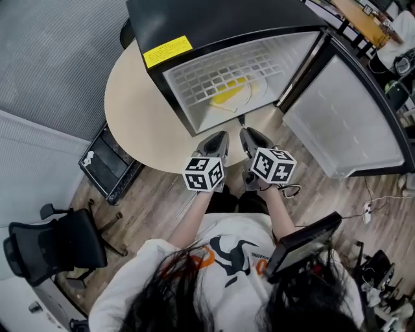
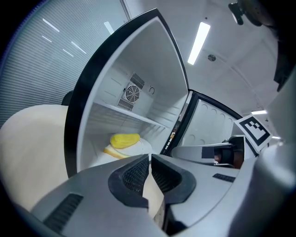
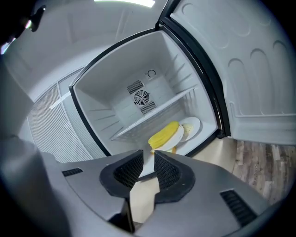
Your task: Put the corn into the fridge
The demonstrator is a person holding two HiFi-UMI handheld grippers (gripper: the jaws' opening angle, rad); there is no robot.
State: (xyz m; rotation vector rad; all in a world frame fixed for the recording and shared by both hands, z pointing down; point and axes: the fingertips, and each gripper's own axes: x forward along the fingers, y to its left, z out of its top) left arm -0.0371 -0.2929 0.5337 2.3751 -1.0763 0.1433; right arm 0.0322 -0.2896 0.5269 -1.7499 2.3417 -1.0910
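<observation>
Here our left claw hangs over the edge of the round worktop, its jaws together on nothing. Just beside it, our right claw keeps a narrow gap, holding nothing either. Ahead, the corn lies on a white plate inside the fridge, whose door stands open at right.
</observation>
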